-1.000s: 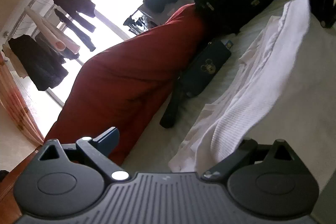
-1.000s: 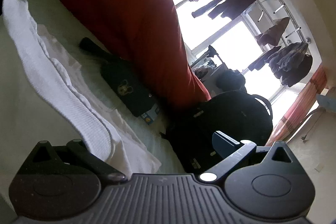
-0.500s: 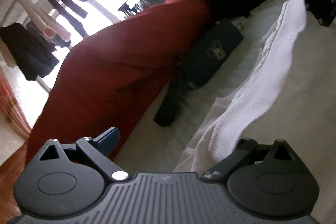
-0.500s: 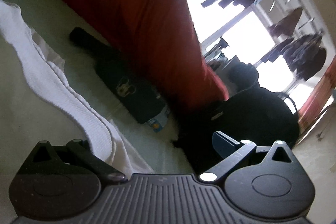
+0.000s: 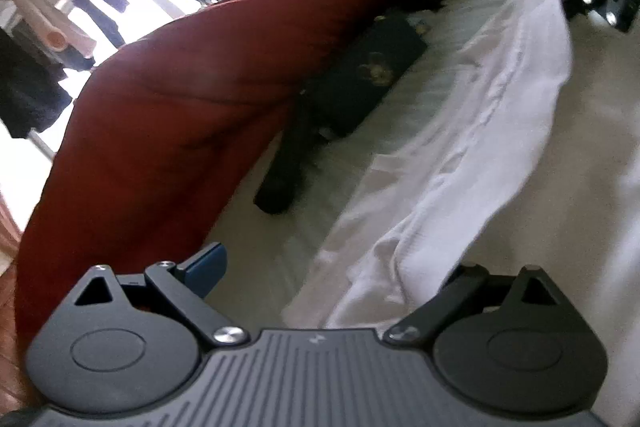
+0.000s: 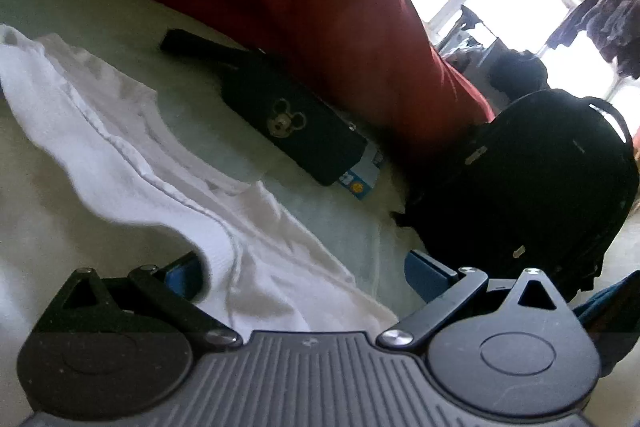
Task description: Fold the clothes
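Now both tongs look parted: left tongs (image 5: 332, 263) and right tongs (image 6: 304, 267) straddle opposite ends of the white garment (image 5: 492, 131), spread along the bed (image 5: 580, 227). Close firmly, then lift both ends level.

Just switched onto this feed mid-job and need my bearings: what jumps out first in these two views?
A white garment stretches across the pale bed between the left gripper and the right gripper, with cloth bunched between the fingers of each. Beside it looms the person's red clothing, with a black pouch bearing a mouse face at its foot. A black backpack sits further along.
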Demonstrator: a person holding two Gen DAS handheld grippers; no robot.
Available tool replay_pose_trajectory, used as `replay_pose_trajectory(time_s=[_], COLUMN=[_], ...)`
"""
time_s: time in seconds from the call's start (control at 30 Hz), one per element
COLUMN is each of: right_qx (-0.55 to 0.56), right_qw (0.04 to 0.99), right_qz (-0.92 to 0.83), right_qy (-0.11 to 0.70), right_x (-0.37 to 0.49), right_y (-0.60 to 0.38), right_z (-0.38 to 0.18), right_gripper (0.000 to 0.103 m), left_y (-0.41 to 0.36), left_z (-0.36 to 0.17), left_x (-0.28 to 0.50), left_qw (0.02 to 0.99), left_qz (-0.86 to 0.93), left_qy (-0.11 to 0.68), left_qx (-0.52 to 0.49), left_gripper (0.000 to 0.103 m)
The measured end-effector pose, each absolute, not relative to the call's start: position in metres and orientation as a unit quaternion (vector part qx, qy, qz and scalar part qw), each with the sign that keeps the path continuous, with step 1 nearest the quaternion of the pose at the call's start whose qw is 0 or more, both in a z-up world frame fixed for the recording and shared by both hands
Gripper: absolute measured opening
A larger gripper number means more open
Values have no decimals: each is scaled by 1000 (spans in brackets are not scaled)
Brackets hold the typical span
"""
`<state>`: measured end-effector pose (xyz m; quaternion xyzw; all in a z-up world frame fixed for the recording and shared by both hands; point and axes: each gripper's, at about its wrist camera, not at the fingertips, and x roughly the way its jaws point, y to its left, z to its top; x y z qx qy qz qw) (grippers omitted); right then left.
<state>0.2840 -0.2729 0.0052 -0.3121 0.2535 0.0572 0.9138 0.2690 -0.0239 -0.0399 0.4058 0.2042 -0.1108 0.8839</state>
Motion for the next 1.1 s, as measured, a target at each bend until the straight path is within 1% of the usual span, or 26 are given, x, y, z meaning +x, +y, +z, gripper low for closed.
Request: replay_pose_trajectory(time_s=[0.2, 0.27, 0.37, 0.5, 0.6, 0.77, 0.83, 0.93, 1.1], right_qx=[-257, -229, -171, -98, -67, -13, -13, -23, -34], right_qw=[915, 918, 917, 901, 884, 852, 849, 861, 890], right_qz=[106, 122, 175, 269, 314, 363, 362, 347, 307], right_qy=[292, 301, 313, 325, 339, 377, 384, 370, 337], right_x=[255, 246, 232, 225, 231, 254, 261, 270, 295], right_y=[-294, -300, -308, -312, -306, -299, -297, -298, -307], right_z=[24, 26, 28, 25, 17, -2, -8, -4, 13], right_gripper=[103, 103, 103, 103, 103, 103, 103, 103, 103], left_y=[-5, 2, 9, 3, -9, -13, -11, -4, -1], left_z=[-34, -26, -13, -13, -25, -48, -47, -35, -18], left_x=[235, 227, 212, 201, 209, 240, 251, 269, 306], left_qw=[883, 896, 906, 884, 865, 845, 854, 867, 893], left_qz=[-136, -140, -199, -302, -345, -355, -341, -328, -289], left_qy=[248, 263, 285, 315, 337, 391, 385, 371, 334], left_qx=[376, 330, 243, 166, 137, 86, 77, 62, 86], left_gripper=[96, 96, 96, 96, 96, 96, 96, 96, 96])
